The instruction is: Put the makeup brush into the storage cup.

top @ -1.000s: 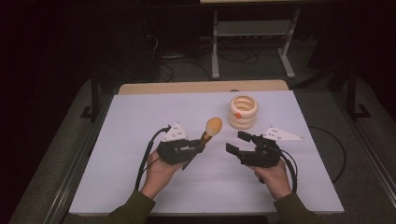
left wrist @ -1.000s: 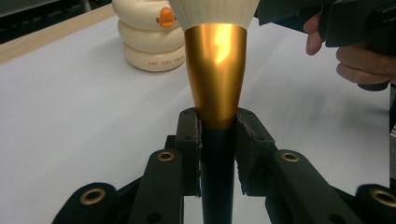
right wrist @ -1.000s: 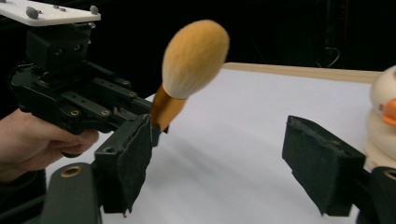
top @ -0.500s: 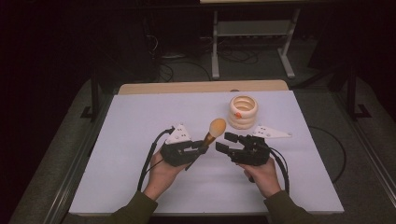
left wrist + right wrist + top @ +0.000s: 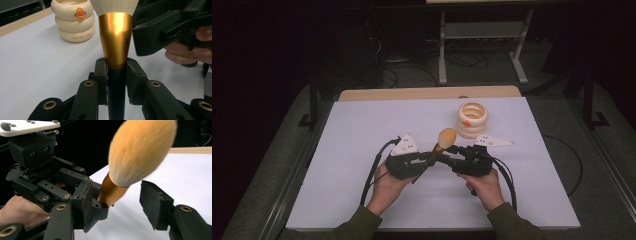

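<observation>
Makeup brush (image 5: 443,141): dark handle clamped in the left gripper (image 5: 116,72), gold ferrule (image 5: 115,40) just above the pads, bristle head raised over the white table (image 5: 362,140). Right gripper (image 5: 117,200) sits alongside; its jaws have just been closing, are now partly open, and straddle the ferrule without pressing on it. Judged step: handover to the right gripper. Best to seat both pads squarely on the ferrule, below the soft bristles (image 5: 140,152), and close firmly before the left lets go. Cream stacked-ring holder (image 5: 472,119) stands apart, farther back on the table.
</observation>
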Tool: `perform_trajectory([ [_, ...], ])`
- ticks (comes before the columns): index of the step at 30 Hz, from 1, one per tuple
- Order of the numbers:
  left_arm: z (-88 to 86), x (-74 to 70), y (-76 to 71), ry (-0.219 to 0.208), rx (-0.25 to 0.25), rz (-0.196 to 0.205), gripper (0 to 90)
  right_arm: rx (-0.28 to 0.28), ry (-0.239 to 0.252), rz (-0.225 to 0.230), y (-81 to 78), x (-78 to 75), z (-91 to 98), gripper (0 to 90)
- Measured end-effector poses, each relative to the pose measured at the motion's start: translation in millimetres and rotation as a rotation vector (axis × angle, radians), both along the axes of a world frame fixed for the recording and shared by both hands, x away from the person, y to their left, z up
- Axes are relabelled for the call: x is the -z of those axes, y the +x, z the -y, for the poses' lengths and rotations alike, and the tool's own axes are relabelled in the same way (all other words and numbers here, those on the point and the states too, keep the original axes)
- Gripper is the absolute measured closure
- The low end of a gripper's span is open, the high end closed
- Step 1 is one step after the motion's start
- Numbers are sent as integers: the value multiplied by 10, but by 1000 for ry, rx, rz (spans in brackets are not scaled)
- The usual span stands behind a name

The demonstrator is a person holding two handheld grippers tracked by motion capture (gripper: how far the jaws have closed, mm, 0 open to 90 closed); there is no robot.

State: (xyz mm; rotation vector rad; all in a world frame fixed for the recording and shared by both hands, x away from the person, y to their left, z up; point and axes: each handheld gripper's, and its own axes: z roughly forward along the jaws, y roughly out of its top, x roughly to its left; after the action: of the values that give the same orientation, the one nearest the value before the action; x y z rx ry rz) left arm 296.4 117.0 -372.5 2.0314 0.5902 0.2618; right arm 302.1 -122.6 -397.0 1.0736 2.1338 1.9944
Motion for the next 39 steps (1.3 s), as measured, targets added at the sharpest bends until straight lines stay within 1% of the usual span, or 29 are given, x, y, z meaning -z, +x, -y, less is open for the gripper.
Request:
perform_trajectory([
  [2,2,-1,0,5,5,1,728,-4,1,-6,2,2,-20,451],
  [7,12,11,-5,2,3,-6,728,-14,12,-11,21,9,-56,507],
  [8,13,11,-7,0,1,-2,728,-15,17,-15,24,10,-61,516],
  [15,7,6,-5,-1,-2,-1,728,-10,30,-35,48,25,-84,570],
  [16,7,8,-5,-1,-3,-2,728,-7,34,-45,47,22,-90,577],
  [18,6,10,-5,-5,-5,-3,728,-4,30,-44,53,25,-92,595],
  [19,6,10,-4,-6,-6,-3,727,-3,32,-44,58,27,-93,600],
  [20,5,10,-2,-5,-6,-1,728,0,39,-55,58,22,-98,605],
  [24,-2,8,0,-12,-8,-4,727,-3,44,-57,66,15,-109,618],
  [27,-11,10,5,-7,-4,-5,727,-2,49,-67,66,11,-117,625],
  [31,-9,16,7,-4,-3,1,727,-3,42,-73,62,9,-120,630],
  [35,-8,20,11,-8,-4,-9,726,-6,37,-69,64,4,-119,635],
  [36,-8,20,11,-8,-4,-9,726,-3,38,-73,63,5,-124,636],
  [39,-8,29,19,-2,2,-15,726,-4,31,-74,65,9,-126,638],
])
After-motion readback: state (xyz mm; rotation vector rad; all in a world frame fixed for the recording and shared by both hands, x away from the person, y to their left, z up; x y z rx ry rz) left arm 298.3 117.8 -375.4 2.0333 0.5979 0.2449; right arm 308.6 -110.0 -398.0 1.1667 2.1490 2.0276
